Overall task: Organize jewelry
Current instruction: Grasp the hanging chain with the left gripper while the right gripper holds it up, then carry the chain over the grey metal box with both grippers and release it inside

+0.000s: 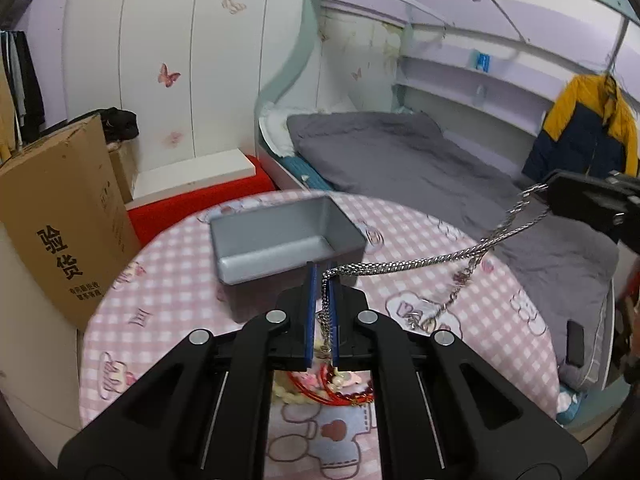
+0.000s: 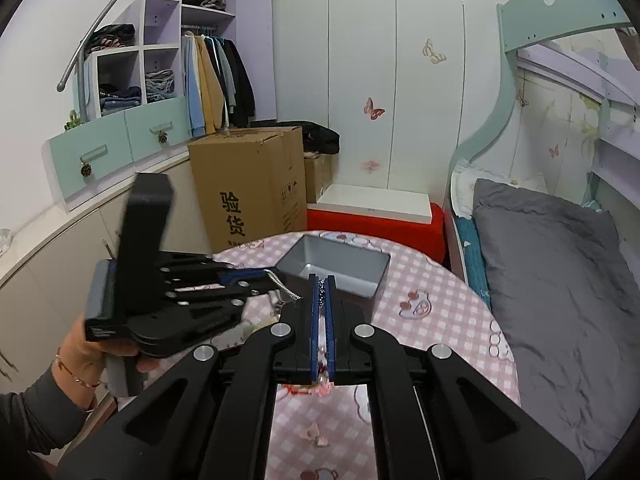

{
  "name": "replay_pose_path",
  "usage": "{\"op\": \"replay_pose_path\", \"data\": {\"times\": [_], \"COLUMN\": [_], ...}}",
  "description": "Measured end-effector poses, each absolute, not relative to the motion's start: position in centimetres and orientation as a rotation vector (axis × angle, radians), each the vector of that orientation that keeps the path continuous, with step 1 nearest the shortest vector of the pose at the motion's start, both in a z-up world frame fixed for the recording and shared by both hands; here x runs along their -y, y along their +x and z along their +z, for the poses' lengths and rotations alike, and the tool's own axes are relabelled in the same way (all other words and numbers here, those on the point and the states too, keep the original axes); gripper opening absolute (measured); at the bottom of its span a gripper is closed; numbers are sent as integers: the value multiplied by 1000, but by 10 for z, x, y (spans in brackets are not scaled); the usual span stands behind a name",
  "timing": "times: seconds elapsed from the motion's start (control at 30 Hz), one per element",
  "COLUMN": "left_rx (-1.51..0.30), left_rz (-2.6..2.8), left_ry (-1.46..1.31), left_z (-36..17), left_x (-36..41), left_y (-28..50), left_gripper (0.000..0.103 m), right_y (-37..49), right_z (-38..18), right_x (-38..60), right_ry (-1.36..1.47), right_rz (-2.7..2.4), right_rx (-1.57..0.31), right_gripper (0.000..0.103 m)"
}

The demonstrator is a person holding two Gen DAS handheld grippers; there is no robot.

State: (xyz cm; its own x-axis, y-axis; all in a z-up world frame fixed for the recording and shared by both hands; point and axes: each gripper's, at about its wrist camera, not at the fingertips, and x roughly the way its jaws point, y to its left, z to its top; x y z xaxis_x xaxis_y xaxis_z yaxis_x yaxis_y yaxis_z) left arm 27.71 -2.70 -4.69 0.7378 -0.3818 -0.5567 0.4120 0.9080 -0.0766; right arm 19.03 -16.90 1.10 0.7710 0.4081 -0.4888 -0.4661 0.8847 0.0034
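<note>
A silver chain necklace (image 1: 420,260) hangs stretched in the air between my two grippers, over the round table. My left gripper (image 1: 322,276) is shut on one end of it, just in front of the grey rectangular tray (image 1: 280,236). My right gripper (image 2: 322,284) is shut on the other end; it shows at the right edge of the left wrist view (image 1: 548,196). A loop of chain dangles toward the tablecloth (image 1: 448,304). Red bead bracelets and pale bead jewelry (image 1: 332,392) lie on the table under my left gripper. The tray (image 2: 340,264) looks empty.
The round table has a pink checked cloth (image 1: 168,320). A cardboard box (image 2: 248,184) and a red and white step (image 2: 380,216) stand behind it. A bed with a grey duvet (image 2: 560,280) lies to the right. A yellow and navy jacket (image 1: 584,124) hangs by the bed.
</note>
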Motion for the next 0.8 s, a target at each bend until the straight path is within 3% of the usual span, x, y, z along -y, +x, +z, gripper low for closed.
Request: {"op": "replay_pose_path", "data": {"times": [0.8], "left_rx": [-446], "left_rz": [-362], "left_ry": [46], "left_z": [46], "left_x": [-5], "left_y": [326], "left_gripper": [6], "right_y": [275], "right_z": [34], "right_x": [141], "right_ry": [-144], "right_rz": [452], "right_rx": [-498], "right_gripper": [1]}}
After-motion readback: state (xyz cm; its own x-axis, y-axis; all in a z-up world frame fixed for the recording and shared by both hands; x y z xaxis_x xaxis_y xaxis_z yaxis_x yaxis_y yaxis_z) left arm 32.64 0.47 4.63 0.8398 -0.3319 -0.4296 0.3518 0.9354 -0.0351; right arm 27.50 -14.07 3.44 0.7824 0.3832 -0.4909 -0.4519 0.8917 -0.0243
